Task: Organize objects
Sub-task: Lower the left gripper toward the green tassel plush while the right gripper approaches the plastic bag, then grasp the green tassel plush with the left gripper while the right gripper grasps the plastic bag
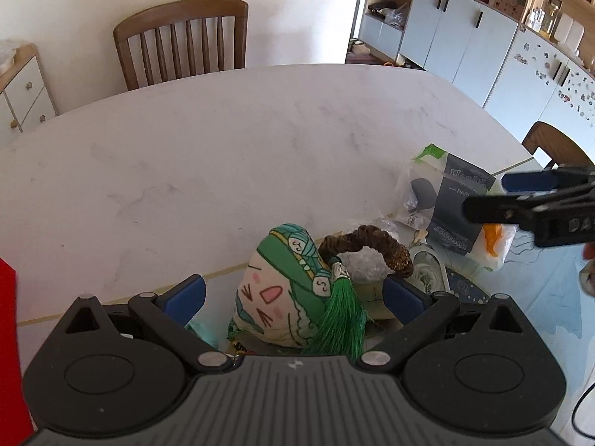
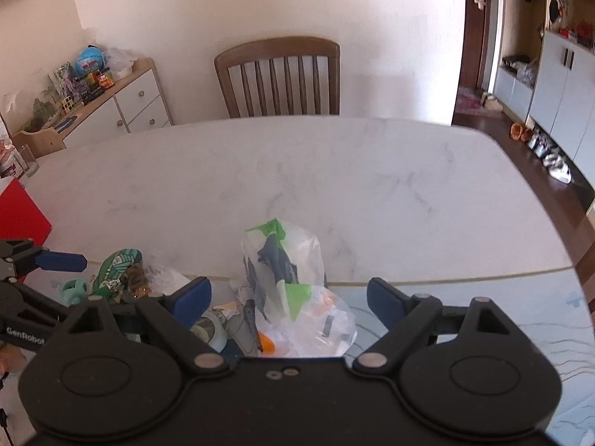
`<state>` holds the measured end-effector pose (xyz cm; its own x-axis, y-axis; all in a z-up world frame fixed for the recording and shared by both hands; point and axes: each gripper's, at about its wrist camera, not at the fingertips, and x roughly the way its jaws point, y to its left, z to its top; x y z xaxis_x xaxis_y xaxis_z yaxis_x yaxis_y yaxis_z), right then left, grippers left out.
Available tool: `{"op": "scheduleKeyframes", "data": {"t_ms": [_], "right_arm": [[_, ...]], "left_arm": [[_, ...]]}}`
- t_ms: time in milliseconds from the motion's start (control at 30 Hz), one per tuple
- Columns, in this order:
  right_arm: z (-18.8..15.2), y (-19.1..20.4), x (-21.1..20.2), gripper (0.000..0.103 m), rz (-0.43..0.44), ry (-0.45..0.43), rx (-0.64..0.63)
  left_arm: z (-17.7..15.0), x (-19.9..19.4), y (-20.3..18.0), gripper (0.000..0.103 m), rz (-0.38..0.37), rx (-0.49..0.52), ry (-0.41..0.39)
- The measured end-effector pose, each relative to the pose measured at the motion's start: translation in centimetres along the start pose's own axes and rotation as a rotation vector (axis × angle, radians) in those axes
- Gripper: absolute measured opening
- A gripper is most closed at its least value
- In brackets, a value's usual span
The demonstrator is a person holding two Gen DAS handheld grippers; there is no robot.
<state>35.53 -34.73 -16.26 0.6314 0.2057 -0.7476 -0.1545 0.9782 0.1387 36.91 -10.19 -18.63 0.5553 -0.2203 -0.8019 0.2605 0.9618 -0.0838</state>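
A cream and green plush doll [image 1: 282, 293] with a green tassel lies at the near edge of the white marble table [image 1: 208, 156], between the fingers of my open left gripper [image 1: 293, 293]. A brown braided ring [image 1: 368, 241] rests behind it. My open right gripper [image 2: 290, 297] straddles a clear plastic bag [image 2: 286, 278] holding dark and green packets and something orange. The bag also shows in the left wrist view [image 1: 453, 204], with the right gripper [image 1: 520, 200] above it. The left gripper [image 2: 55, 264] shows at the left of the right wrist view beside the doll [image 2: 119, 264].
A roll of tape [image 2: 212, 329] and a mint green item [image 2: 74, 290] lie among the clutter. A red box [image 2: 18, 215] stands at the table's left. A wooden chair [image 2: 279, 78] stands beyond the far edge. A pale blue cloth [image 2: 465, 297] covers the near right.
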Motion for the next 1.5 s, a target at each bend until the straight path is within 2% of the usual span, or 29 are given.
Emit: {"op": "scheduleKeyframes", "data": {"t_ms": [133,200,267,300,400,600,767,833,1067,1300,1500], "right_arm": [[-0.5,-0.1,1.2,0.089,-0.01,0.026,0.016],[-0.6,-0.2,1.4,0.085,-0.011,0.032,0.024],[-0.7,-0.3,1.4,0.072,-0.005,0.041,0.033],[-0.8,-0.3,1.3,0.07,-0.003,0.042,0.036],[-0.9,-0.4,1.0,0.064,-0.005,0.034,0.044],[-1.2,-0.4,0.1,0.043,0.0,0.022,0.051],[-1.0,0.2,-0.9,0.016,-0.009,-0.006,0.024],[-1.0,0.4,-1.5,0.012,-0.002,-0.015,0.016],[-1.9,1.2,-3.8,0.007,0.007,-0.037,0.003],[-2.7,2.5,-7.7,0.007,0.035,-0.078,-0.015],[-2.7,4.3,-11.4,0.007,0.062,-0.109,-0.026]], "left_arm": [[0.0,0.1,-0.1,0.101,-0.007,0.012,-0.005],[0.0,0.0,0.0,0.094,-0.025,0.005,-0.006],[0.0,-0.1,0.2,0.085,-0.044,-0.012,-0.005],[0.0,-0.2,0.2,0.077,-0.042,-0.016,-0.004],[-0.1,-0.4,0.3,0.068,-0.039,-0.032,-0.006],[-0.3,-0.9,0.3,0.063,-0.022,-0.042,-0.011],[-0.5,-2.0,0.2,0.062,-0.013,-0.046,-0.026],[-0.6,-2.7,0.3,0.061,-0.018,-0.057,-0.034],[-1.5,-5.5,0.4,0.06,-0.039,-0.08,-0.057],[-2.5,-8.8,0.3,0.06,-0.038,-0.106,-0.061],[-3.2,-12.7,0.5,0.06,-0.05,-0.118,-0.101]]}}
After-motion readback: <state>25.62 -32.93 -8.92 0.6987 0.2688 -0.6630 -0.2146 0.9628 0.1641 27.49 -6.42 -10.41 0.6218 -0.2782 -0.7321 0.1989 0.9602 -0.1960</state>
